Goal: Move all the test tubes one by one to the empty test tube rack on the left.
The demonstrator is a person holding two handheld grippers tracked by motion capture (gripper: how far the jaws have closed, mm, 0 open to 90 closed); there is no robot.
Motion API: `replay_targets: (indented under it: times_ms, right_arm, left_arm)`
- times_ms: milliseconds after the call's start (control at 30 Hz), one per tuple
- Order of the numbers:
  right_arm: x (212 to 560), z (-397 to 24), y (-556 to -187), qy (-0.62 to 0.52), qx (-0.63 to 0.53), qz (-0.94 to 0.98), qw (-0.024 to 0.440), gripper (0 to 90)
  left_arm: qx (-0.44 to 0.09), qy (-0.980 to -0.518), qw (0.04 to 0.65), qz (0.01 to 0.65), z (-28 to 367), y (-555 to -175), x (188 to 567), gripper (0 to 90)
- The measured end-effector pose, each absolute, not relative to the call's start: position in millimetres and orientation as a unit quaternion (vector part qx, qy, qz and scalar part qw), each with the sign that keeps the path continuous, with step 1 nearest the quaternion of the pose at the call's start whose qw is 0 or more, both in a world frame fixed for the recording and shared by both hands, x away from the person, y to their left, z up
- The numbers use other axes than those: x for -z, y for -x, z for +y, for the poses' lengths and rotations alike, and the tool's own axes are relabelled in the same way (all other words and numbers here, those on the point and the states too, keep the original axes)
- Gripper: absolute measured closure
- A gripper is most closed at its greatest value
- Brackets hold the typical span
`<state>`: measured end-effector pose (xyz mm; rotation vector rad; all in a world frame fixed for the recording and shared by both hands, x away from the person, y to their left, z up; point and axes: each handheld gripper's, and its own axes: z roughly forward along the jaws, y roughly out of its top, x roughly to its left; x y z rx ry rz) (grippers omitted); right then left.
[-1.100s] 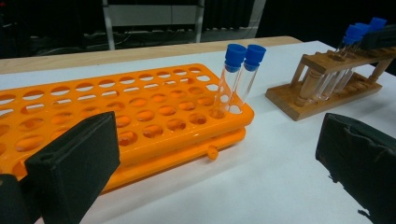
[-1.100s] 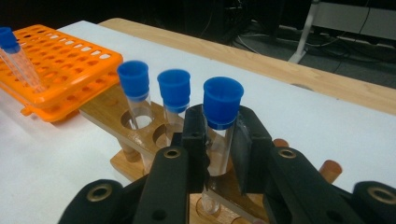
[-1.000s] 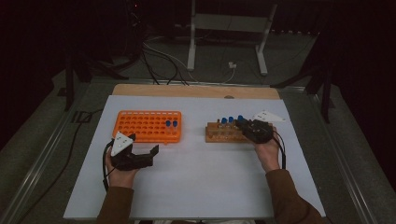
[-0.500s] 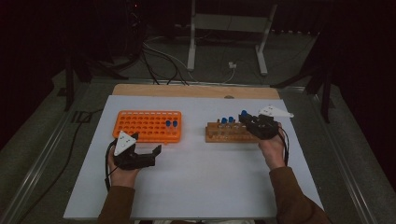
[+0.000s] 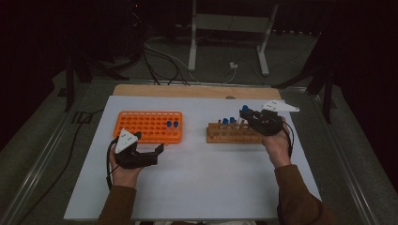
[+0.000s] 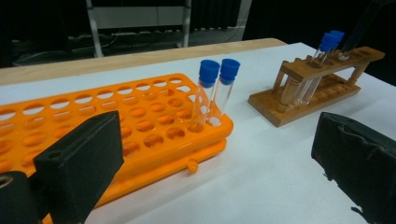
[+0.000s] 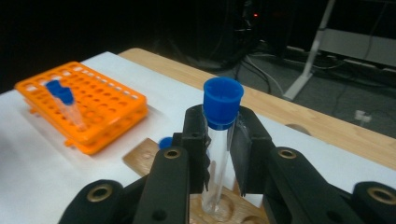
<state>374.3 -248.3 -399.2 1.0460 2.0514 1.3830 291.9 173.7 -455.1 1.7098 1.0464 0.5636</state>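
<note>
My right gripper (image 7: pixel 218 154) had clamped a blue-capped test tube (image 7: pixel 219 140), its bottom just inside a hole of the wooden rack (image 7: pixel 140 161) below my jaws. I judged a straight vertical pull best, then over to the orange rack (image 7: pixel 88 112). My left gripper (image 6: pixel 210 172) sat wide, empty.

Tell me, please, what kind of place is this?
Probably a lab-style recording setup: a white table holds an orange tube rack and a wooden rack of blue-capped test tubes, with cables and a metal stand on the dark floor behind.
</note>
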Motion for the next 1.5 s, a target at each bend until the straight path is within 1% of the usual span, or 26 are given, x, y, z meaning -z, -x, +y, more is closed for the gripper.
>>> replay_targets:
  times_ms: [300,433,733,1067,1167,1500]
  right_arm:
    - [397.1,-235.2,-370.8,-0.367,-0.508,0.751,0.208,76.7]
    - [397.1,-228.2,-369.4,-0.36,-0.508,0.756,0.201,76.7]
    - [402.7,-209.9,-368.2,-0.352,-0.501,0.77,0.18,76.6]
    - [405.2,-188.8,-364.9,-0.336,-0.499,0.782,0.166,76.6]
    - [407.5,-181.2,-363.6,-0.33,-0.495,0.787,0.162,76.6]
    - [410.2,-162.7,-359.5,-0.316,-0.507,0.79,0.141,76.6]
  left_arm:
    - [-0.233,-0.711,0.515,0.419,162.6,-296.1,447.7,3.6]
    - [-0.236,-0.714,0.516,0.41,156.6,-298.0,443.6,5.0]
    - [-0.234,-0.719,0.518,0.4,146.6,-304.1,439.3,5.0]
    - [-0.221,-0.727,0.524,0.385,127.7,-308.9,438.2,5.0]
    - [-0.216,-0.731,0.524,0.381,122.0,-310.9,436.5,7.0]
    - [-0.206,-0.737,0.525,0.372,105.2,-316.3,438.1,7.9]
